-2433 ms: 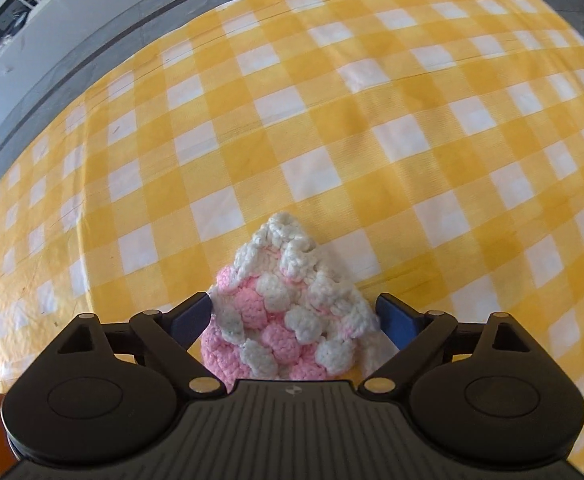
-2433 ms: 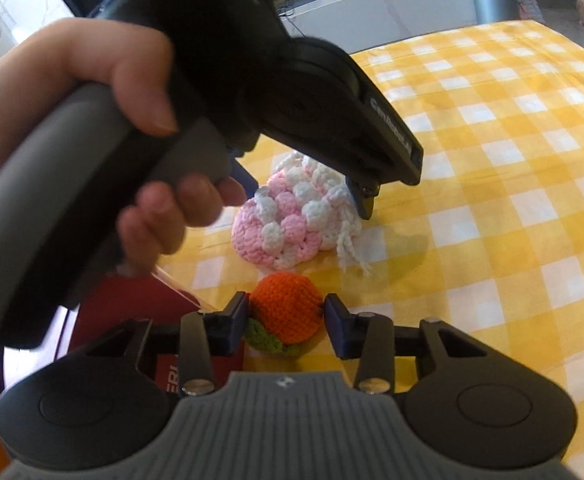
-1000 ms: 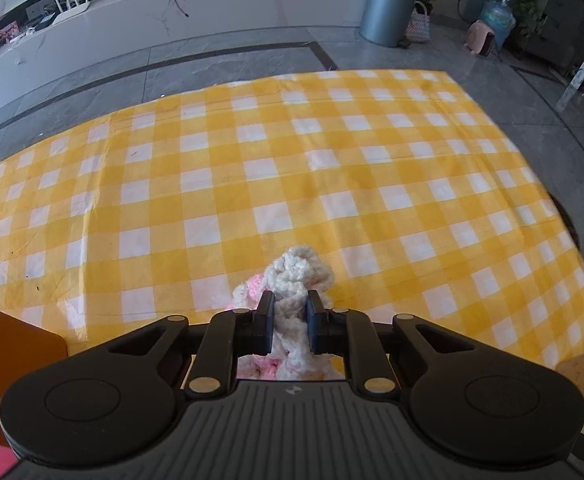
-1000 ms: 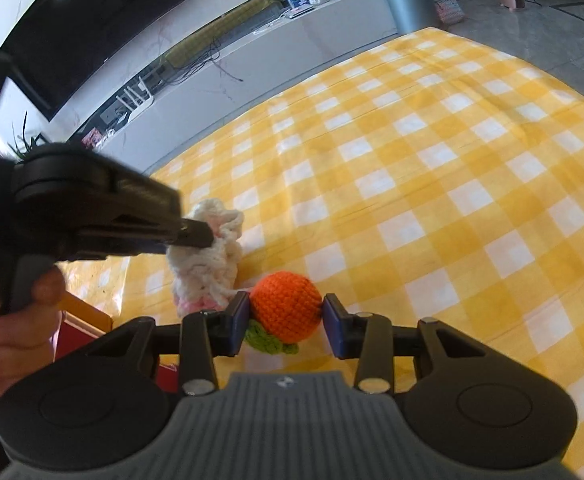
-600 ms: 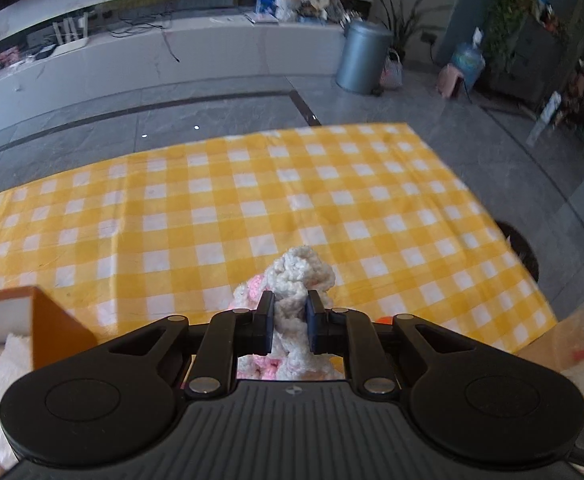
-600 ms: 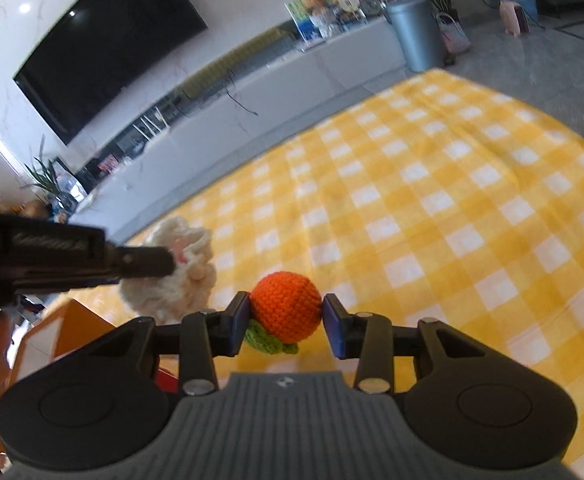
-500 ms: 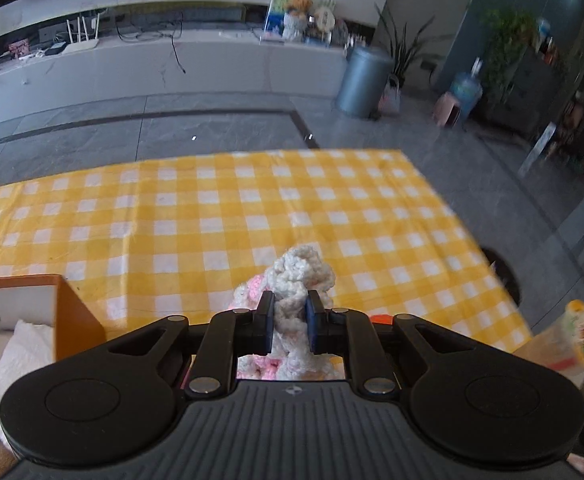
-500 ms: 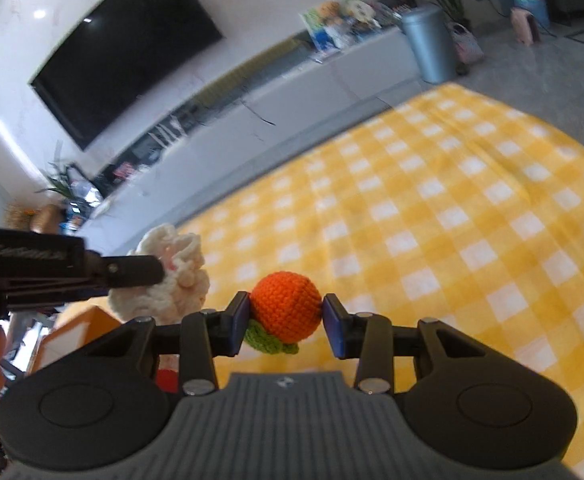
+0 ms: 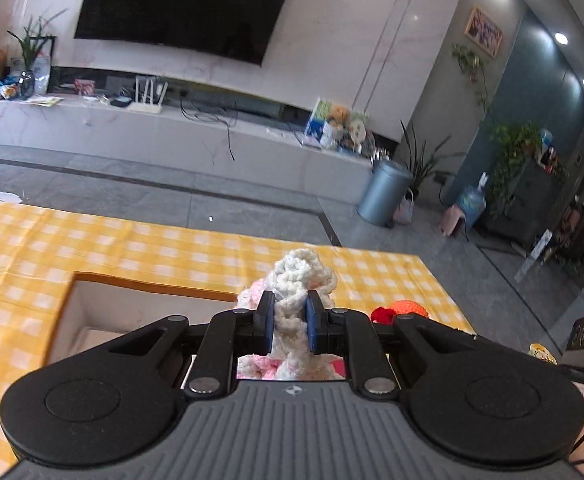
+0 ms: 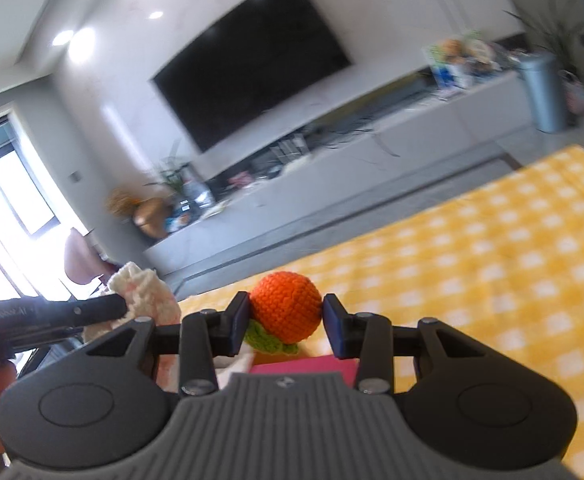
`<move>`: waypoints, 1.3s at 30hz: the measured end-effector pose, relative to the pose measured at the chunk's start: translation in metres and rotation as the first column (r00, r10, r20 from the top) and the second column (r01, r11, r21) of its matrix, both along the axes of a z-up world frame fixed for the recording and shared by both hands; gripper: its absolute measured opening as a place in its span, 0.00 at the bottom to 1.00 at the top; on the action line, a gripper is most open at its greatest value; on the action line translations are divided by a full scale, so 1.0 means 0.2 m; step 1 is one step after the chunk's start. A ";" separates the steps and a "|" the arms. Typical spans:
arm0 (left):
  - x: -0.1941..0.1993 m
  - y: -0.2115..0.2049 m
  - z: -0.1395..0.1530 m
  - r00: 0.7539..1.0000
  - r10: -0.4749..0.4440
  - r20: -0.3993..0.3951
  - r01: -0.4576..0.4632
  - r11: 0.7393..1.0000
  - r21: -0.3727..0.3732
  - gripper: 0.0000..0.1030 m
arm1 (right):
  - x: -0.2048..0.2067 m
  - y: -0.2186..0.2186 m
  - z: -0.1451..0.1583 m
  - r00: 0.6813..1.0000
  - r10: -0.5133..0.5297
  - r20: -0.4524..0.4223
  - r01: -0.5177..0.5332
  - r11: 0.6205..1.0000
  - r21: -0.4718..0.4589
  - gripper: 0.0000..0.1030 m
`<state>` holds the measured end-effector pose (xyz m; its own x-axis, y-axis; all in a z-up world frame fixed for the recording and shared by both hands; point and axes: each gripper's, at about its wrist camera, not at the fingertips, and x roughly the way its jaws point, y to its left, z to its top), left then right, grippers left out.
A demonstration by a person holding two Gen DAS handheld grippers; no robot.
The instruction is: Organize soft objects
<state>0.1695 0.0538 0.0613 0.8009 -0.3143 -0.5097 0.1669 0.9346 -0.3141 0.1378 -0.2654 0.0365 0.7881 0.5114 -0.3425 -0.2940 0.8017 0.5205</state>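
Left tool (image 9: 288, 322) pinching crochet bundle (image 9: 297, 280), yellow checked tablecloth (image 9: 132, 248), wall television (image 9: 180, 4)

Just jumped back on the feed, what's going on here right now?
A person is carrying two crocheted toys above the yellow checked table. The left gripper is shut on a pink and white crocheted piece, hanging near an open orange box. The right gripper is shut on a crocheted orange. Neither is in the box yet.

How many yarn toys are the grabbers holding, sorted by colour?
Pink and white crocheted pouch, pinched in the left gripper: 1
Orange crocheted ball with green leaves, pinched in the right gripper: 1
Total: 2
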 end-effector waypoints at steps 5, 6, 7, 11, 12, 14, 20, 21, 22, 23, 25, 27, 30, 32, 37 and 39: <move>-0.12 0.17 -0.12 0.998 0.060 0.020 -0.060 0.998 0.004 0.17 | -0.02 0.27 0.01 0.992 0.108 0.057 -0.103 0.990 -0.092 0.38; -0.14 0.18 -0.15 0.998 0.062 0.010 -0.062 0.998 0.017 0.17 | -0.02 0.32 0.00 0.991 0.122 0.057 -0.115 0.987 -0.111 0.38; -0.15 0.17 -0.19 0.998 0.062 0.002 -0.062 0.998 0.026 0.17 | -0.01 0.36 -0.02 0.990 0.132 0.056 -0.124 0.984 -0.126 0.38; -0.16 0.15 -0.30 1.000 0.016 -0.014 -0.014 0.994 0.111 0.17 | 0.03 0.53 -0.09 0.985 0.154 0.078 -0.134 0.965 -0.225 0.38; -0.15 0.14 -0.32 1.000 0.010 -0.018 -0.007 0.990 0.138 0.17 | 0.05 0.58 -0.11 0.986 0.151 0.075 -0.126 0.955 -0.267 0.38; -0.16 0.12 -0.35 1.000 0.012 -0.011 -0.010 0.986 0.164 0.17 | 0.10 0.68 -0.14 0.989 0.135 0.063 -0.106 0.933 -0.345 0.38; -0.14 0.13 -0.40 0.999 -0.042 0.020 0.039 0.991 0.124 0.17 | 0.22 0.89 -0.20 0.990 0.141 0.013 -0.121 0.892 -0.435 0.38; -0.14 0.12 -0.41 0.999 -0.040 0.020 0.037 0.990 0.139 0.17 | 0.24 0.92 -0.21 0.991 0.132 0.006 -0.116 0.886 -0.449 0.38; -0.13 0.12 -0.42 0.999 -0.030 0.018 0.027 0.988 0.153 0.17 | 0.27 0.94 -0.21 0.993 0.121 -0.002 -0.108 0.881 -0.461 0.38; -0.14 0.12 -0.43 1.000 -0.021 0.017 0.018 0.987 0.162 0.17 | 0.29 0.96 -0.22 0.994 0.106 -0.017 -0.102 0.874 -0.475 0.38; -0.14 0.13 -0.43 1.000 -0.021 0.013 0.018 0.989 0.149 0.17 | 0.33 1.00 -0.21 0.995 0.094 -0.028 -0.096 0.861 -0.499 0.39; -0.14 0.14 -0.43 1.000 -0.009 0.010 0.007 0.990 0.140 0.19 | 0.35 1.04 -0.20 0.994 0.104 -0.043 -0.111 0.846 -0.521 0.44; -0.17 0.13 -0.39 0.999 0.016 0.046 -0.025 0.981 0.191 0.28 | 0.32 1.05 -0.16 0.998 0.057 -0.008 -0.052 0.838 -0.544 0.85; -0.21 0.12 -0.35 0.997 0.026 0.077 -0.041 0.979 0.200 0.53 | 0.26 1.02 -0.13 0.999 0.032 0.033 -0.010 0.845 -0.534 0.86; -0.25 0.11 -0.30 0.994 0.037 0.101 -0.055 0.982 0.183 0.77 | 0.11 0.82 -0.04 0.995 -0.086 0.060 0.104 0.882 -0.461 0.90; -0.27 0.09 -0.29 0.992 0.045 0.120 -0.068 0.978 0.198 0.85 | 0.05 0.75 -0.01 0.991 -0.122 0.055 0.134 0.894 -0.427 0.90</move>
<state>0.1152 0.0723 0.0043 0.8709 -0.1671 -0.4621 0.1358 0.9856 -0.1006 0.1470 -0.1160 0.0335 0.8485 0.2138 -0.4841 -0.1827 0.9769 0.1112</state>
